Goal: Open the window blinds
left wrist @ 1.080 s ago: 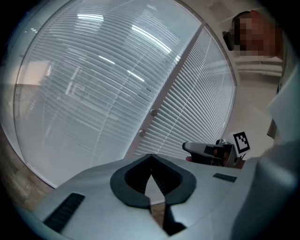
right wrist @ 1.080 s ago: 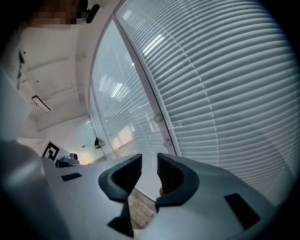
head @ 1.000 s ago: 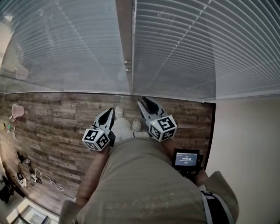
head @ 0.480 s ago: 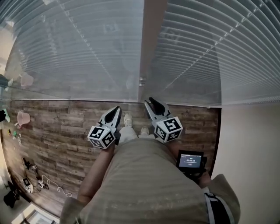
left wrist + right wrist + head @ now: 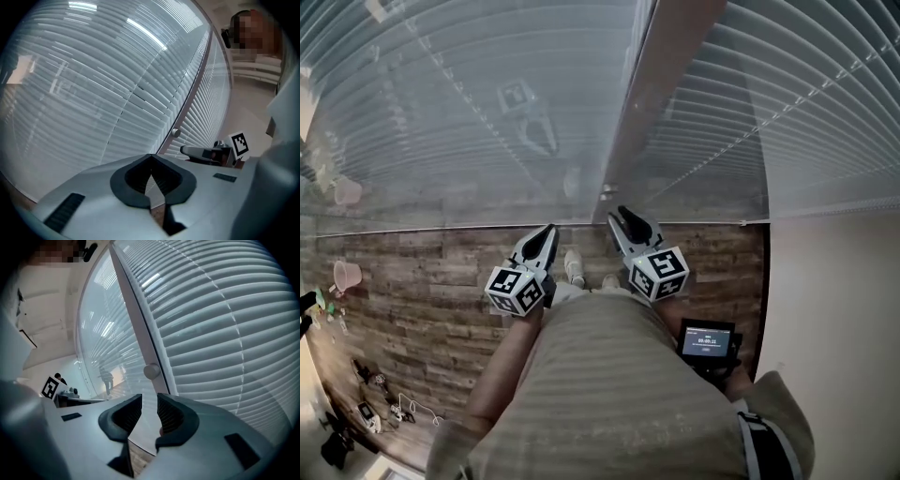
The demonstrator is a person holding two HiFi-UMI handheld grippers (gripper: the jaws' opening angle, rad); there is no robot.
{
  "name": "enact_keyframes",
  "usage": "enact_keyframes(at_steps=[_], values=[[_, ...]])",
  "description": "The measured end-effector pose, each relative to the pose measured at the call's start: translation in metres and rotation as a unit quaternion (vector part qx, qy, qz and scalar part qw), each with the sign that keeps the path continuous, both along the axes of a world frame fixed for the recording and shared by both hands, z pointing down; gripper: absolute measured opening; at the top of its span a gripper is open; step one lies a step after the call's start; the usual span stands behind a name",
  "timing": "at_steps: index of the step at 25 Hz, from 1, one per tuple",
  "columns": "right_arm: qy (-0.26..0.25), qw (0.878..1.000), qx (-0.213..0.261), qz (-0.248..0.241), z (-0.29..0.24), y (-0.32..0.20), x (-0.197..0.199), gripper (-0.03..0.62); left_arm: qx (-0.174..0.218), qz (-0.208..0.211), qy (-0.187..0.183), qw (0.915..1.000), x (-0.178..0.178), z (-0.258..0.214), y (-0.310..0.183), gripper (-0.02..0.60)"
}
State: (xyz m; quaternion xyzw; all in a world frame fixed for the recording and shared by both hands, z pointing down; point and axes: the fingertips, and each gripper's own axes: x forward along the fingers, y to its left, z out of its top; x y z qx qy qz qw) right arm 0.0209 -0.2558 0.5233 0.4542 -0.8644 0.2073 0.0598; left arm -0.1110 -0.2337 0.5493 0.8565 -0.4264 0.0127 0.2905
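**Blinds hanging shut, nothing grabbed yet**

Covering both panes straight ahead, either side of the post. Holding left gripper pinched closed on nothing, right gripper slightly parted, also empty, both pointing near the knob. Not spotting any cord, so probably risking bent slats by grabbing those instead.

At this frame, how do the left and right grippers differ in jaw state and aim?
The left gripper has its jaws closed tip to tip; the right gripper has its jaws apart with a clear gap. In the head view the right gripper points toward the frame post, the left gripper toward the left blind. Both are empty and touch nothing.
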Motion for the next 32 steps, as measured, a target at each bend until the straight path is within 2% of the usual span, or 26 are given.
enact_keyframes(at_steps=[7, 15, 19, 25, 32], values=[[0.018, 0.999, -0.018, 0.025, 0.015, -0.022, -0.014, 0.092, -0.003, 0.029, 0.004, 0.9996, -0.012, 0.003, -0.028, 0.015], [0.046, 0.996, -0.038, 0.073, 0.044, -0.025, -0.006, 0.100, -0.003, 0.079, 0.009, 0.9969, -0.006, 0.018, -0.037, 0.015], [0.053, 0.993, -0.047, 0.090, 0.050, -0.040, -0.006, 0.124, -0.004, 0.112, 0.010, 0.9937, 0.000, 0.023, -0.056, 0.015], [0.061, 0.991, -0.064, 0.102, 0.061, -0.056, -0.014, 0.126, -0.002, 0.159, 0.018, 0.9872, 0.010, 0.022, -0.076, 0.015], [0.061, 0.988, -0.076, 0.123, 0.068, -0.071, -0.011, 0.126, -0.001, 0.190, 0.009, 0.9818, 0.016, 0.022, -0.088, 0.015]])
